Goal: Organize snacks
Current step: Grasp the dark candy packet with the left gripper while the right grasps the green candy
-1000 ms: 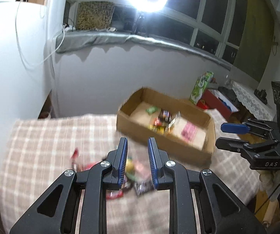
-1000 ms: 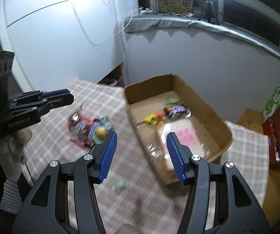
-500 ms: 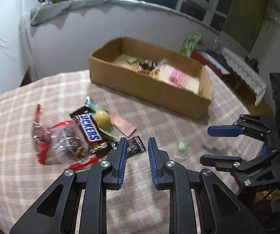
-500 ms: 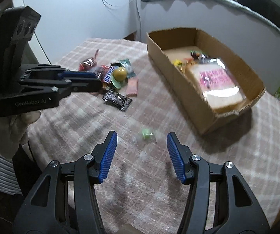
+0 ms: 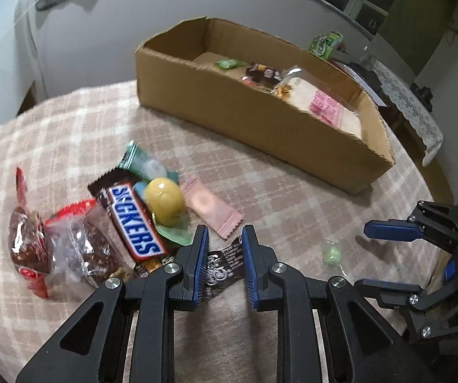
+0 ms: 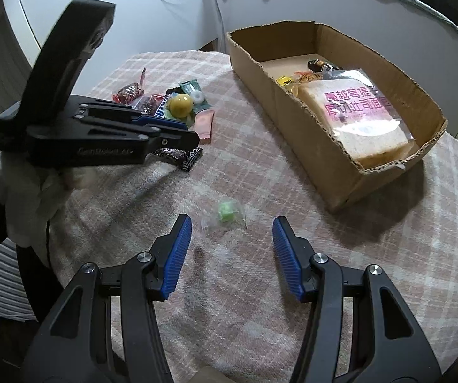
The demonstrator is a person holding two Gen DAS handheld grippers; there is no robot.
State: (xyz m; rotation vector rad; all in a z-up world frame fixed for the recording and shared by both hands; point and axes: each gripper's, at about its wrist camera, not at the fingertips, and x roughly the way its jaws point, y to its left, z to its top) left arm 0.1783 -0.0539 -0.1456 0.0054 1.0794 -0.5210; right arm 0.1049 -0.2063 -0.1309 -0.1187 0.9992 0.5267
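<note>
A loose pile of snacks lies on the checked tablecloth: a Snickers bar, a yellow ball, a pink sachet and a red-and-clear bag. My left gripper hovers low over a black wrapper. Its jaws stand a narrow gap apart and grip nothing. A green candy in clear wrap lies alone just ahead of my right gripper, which is open and empty. The cardboard box holds a bread pack and small sweets.
The box stands at the far side of the round table. A green carton sits beyond it. A white-gloved hand holds the left gripper. The table edge curves close on the right.
Both grippers have come down toward the table and tipped downward, so the window lamp has left view. The snack pile and green candy are nearer. Neither gripper's jaws have changed.
</note>
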